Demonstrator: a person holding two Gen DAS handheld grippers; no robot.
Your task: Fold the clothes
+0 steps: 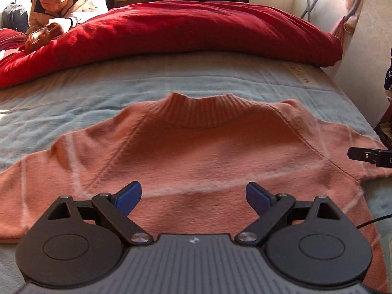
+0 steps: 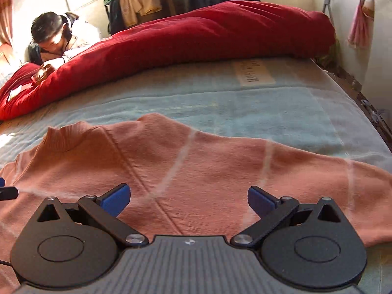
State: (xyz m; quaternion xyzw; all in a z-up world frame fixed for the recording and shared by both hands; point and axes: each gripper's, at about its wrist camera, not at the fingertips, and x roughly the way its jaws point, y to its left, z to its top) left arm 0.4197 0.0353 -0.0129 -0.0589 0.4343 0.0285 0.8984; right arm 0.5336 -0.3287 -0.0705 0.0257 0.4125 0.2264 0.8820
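A: Your left gripper (image 1: 193,196) points down at an angle over the body of the pink sweater (image 1: 196,152), below the ribbed collar (image 1: 199,111). Its blue fingers (image 1: 129,197) stand wide apart with nothing between them.

B: And the right one?

A: Your right gripper (image 2: 189,199) is tilted down the same way, over the shoulder and sleeve (image 2: 281,171). Its jaws are spread wide too, with only knit showing behind the gap.

B: Where does the sweater lie?

A: Flat on the light blue sheet (image 1: 98,90), collar towards the red duvet (image 1: 183,34), sleeves out to both sides. A person (image 1: 56,5) leans on the far corner of the bed.

B: Any writing?

A: A pale label (image 2: 254,72) on the mattress bears dark print, too blurred to read. You have a small mark on each gripper housing, which I cannot make out.
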